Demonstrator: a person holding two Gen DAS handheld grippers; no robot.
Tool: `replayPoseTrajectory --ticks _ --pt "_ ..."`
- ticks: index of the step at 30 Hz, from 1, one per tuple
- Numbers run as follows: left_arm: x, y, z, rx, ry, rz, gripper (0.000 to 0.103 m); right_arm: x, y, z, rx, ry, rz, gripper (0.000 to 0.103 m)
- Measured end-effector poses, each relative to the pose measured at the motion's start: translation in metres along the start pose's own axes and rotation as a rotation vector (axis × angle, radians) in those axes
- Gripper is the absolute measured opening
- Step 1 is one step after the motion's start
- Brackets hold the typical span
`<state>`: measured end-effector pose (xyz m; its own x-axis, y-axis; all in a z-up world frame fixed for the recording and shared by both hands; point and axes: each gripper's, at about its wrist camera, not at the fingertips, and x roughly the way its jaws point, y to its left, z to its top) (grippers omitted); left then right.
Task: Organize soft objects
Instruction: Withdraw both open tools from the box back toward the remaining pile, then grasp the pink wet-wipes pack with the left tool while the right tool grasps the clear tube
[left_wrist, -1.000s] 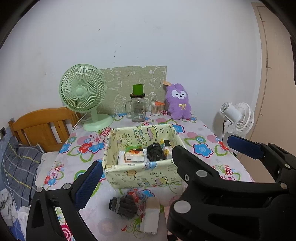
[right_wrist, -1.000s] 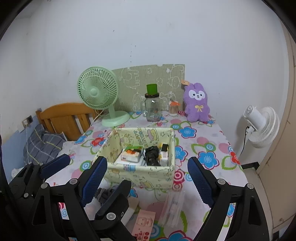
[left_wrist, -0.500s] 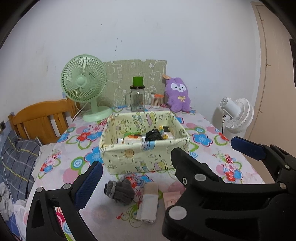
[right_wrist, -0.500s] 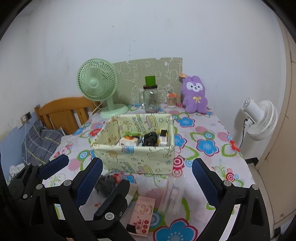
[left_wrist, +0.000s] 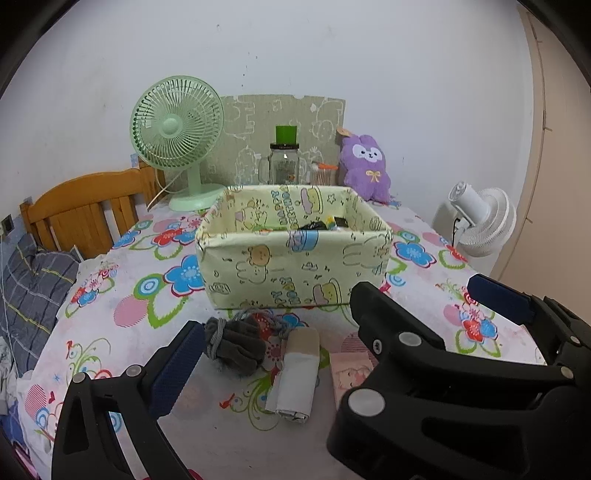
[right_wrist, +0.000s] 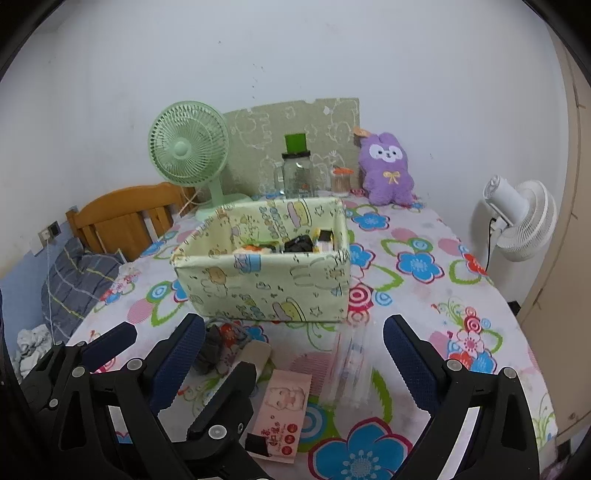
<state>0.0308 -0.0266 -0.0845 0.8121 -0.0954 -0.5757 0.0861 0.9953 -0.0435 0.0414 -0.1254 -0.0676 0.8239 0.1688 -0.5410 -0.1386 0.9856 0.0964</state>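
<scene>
A pale yellow fabric storage box (left_wrist: 295, 266) with cartoon prints stands mid-table and holds several small items; it also shows in the right wrist view (right_wrist: 266, 280). In front of it lie a grey knotted sock bundle (left_wrist: 234, 347), a white and beige rolled cloth (left_wrist: 297, 376), a pink packet (right_wrist: 284, 410) and a clear plastic sleeve (right_wrist: 351, 365). My left gripper (left_wrist: 332, 321) is open and empty, low over the socks and roll. My right gripper (right_wrist: 291, 354) is open and empty above the packet and sleeve. A purple plush rabbit (right_wrist: 386, 170) sits at the table's back.
A green desk fan (left_wrist: 177, 136), a glass jar with a green lid (left_wrist: 284, 158) and a toothpick holder (right_wrist: 341, 181) stand at the back. A white floor fan (right_wrist: 517, 218) is off the right edge. A wooden bed frame (left_wrist: 85, 210) is left.
Both grippers have come down and closer to the table; the box now shows from a lower angle. Both stay open and empty. The objects have not moved.
</scene>
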Motion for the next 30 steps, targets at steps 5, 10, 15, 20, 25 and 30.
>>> replayPoseTrajectory --ticks 5,10,15,20,25,30 --pt "0.008 -0.003 -0.008 0.005 0.006 -0.001 0.101 0.009 -0.003 -0.007 0.002 0.022 -0.023 0.099" --pt "0.017 -0.006 -0.016 0.001 0.030 0.001 0.101 0.017 -0.005 -0.014 -0.032 0.031 -0.068 0.099" --pt "0.021 -0.013 -0.027 0.005 0.040 0.017 0.100 0.024 -0.012 -0.025 -0.035 0.053 -0.071 0.099" --pt "0.027 -0.021 -0.037 0.012 0.070 0.015 0.092 0.029 -0.020 -0.035 -0.030 0.078 -0.085 0.099" --pt "0.031 -0.027 -0.040 0.009 0.091 0.010 0.081 0.031 -0.028 -0.039 -0.020 0.094 -0.097 0.099" --pt "0.041 -0.033 -0.044 0.018 0.134 -0.007 0.067 0.035 -0.036 -0.043 -0.012 0.114 -0.120 0.097"
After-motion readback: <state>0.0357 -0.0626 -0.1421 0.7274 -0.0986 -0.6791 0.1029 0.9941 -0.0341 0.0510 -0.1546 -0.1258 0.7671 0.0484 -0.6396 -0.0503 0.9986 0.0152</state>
